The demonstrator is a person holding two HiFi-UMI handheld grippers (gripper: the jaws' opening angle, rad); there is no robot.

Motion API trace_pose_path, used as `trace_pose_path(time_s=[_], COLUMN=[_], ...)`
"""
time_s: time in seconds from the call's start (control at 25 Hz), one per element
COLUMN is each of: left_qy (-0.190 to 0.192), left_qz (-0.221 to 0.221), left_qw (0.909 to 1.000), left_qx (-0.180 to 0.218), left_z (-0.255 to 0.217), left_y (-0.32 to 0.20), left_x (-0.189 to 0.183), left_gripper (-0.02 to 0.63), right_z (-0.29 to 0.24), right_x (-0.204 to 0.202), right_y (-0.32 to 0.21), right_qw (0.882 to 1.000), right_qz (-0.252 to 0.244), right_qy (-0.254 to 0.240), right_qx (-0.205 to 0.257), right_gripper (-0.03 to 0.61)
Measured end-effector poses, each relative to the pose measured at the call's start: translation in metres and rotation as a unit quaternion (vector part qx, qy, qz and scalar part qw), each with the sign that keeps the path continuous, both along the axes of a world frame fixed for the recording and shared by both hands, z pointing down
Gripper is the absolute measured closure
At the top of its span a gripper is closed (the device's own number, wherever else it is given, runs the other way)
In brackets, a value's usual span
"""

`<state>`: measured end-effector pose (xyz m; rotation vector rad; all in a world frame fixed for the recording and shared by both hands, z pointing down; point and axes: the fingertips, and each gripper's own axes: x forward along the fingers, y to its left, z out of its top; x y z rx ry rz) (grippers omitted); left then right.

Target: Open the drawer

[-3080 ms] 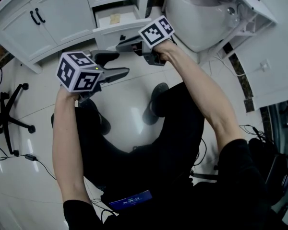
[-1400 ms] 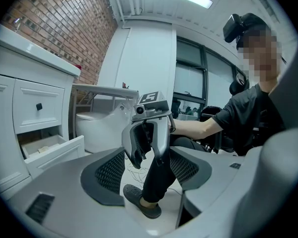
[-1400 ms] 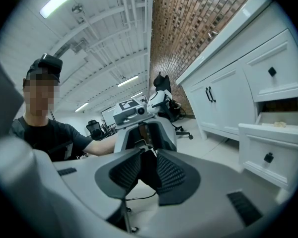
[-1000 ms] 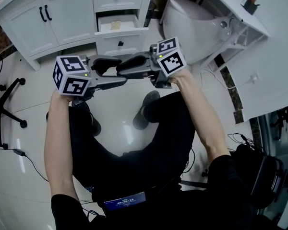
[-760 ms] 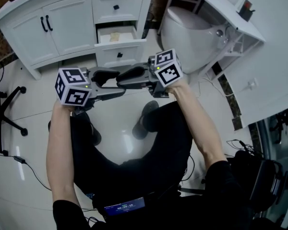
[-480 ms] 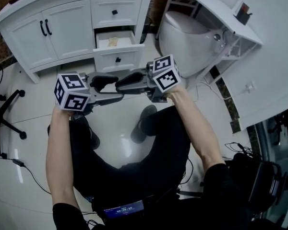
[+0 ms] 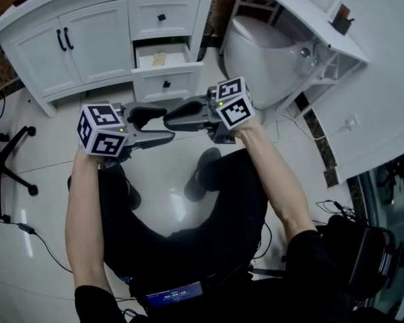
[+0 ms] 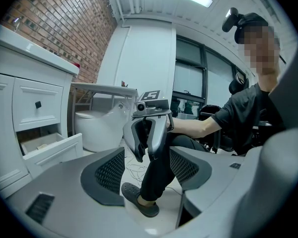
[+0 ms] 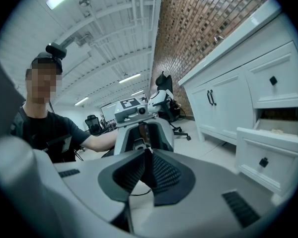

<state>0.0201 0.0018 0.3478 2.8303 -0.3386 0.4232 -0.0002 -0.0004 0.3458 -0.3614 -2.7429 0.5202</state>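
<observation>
The white cabinet's lower drawer (image 7: 163, 60) stands pulled out, a scrap of paper lying inside and a small black knob (image 7: 166, 84) on its front. It also shows in the left gripper view as the drawer (image 8: 50, 149) and in the right gripper view as the drawer (image 9: 268, 152). Both grippers hang in front of the cabinet, away from the drawer, pointing at each other. My left gripper (image 7: 164, 126) (image 8: 146, 171) is open with nothing between its pads. My right gripper (image 7: 170, 119) (image 9: 148, 168) is shut, pads together and holding nothing.
Above the open drawer is a closed drawer (image 7: 163, 16), and double doors (image 7: 60, 42) stand to its left. A toilet (image 7: 269, 42) is right of the cabinet, a white shelf unit (image 7: 316, 25) beyond it. An office chair base (image 7: 7, 163) and floor cables lie at the left.
The right gripper has left the drawer front, drawn back toward the left gripper and closed its jaws. The drawer stays pulled out. The left gripper has held still and open.
</observation>
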Motion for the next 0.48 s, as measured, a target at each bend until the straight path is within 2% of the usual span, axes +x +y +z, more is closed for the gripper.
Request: trace_pose_path(time_s=[0.48], left_qy=[-0.002], left_qz=[-0.001], left_qw=[1.0], left_qx=[0.001], left_z=[0.0002], left_y=[0.0009], left_x=[0.002], left_gripper=[0.327], right_z=[0.0008], right_x=[0.0024], right_y=[0.0006], right_qw=[1.0], right_qz=[0.001], right_qy=[0.002], right_qx=[0.0], right_gripper=[0.514])
